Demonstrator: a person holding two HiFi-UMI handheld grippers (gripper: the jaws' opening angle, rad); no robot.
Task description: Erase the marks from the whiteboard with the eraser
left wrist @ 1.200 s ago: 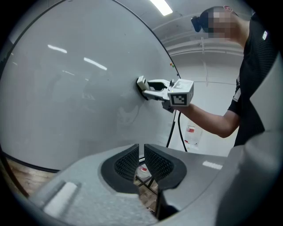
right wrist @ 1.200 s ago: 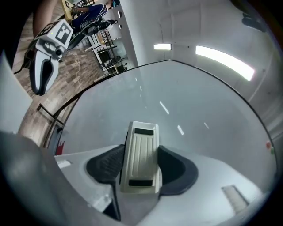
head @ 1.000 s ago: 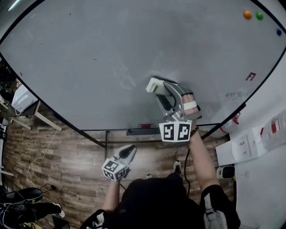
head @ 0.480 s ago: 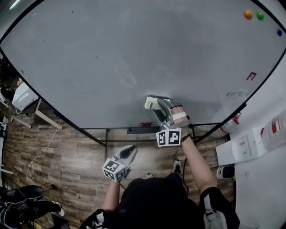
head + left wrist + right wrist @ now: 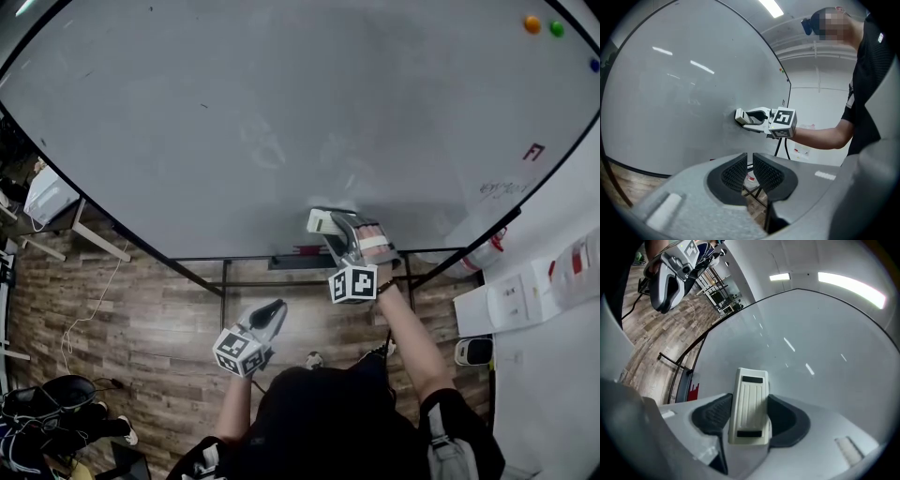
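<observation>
The big whiteboard (image 5: 281, 84) fills the upper head view, with faint smudged marks (image 5: 263, 146) near its middle and small marks (image 5: 533, 152) at its right. My right gripper (image 5: 325, 224) is shut on the white ribbed eraser (image 5: 317, 221), pressed against the board just above its lower edge. In the right gripper view the eraser (image 5: 750, 401) sits upright between both pads against the whiteboard (image 5: 811, 333). My left gripper (image 5: 269, 314) hangs lower and away from the board; its jaws (image 5: 750, 171) stand together with nothing between them. The left gripper view shows the eraser (image 5: 740, 116) on the whiteboard (image 5: 670, 93).
Orange (image 5: 532, 24), green (image 5: 557, 29) and blue (image 5: 594, 65) magnets sit at the board's top right. A tray with a red marker (image 5: 305, 251) runs under the board. Stand legs cross the wooden floor (image 5: 141, 309). A white table (image 5: 525, 300) stands at the right.
My right gripper has slid the eraser down the board to just above the lower edge. The left gripper has stayed low and hardly moved.
</observation>
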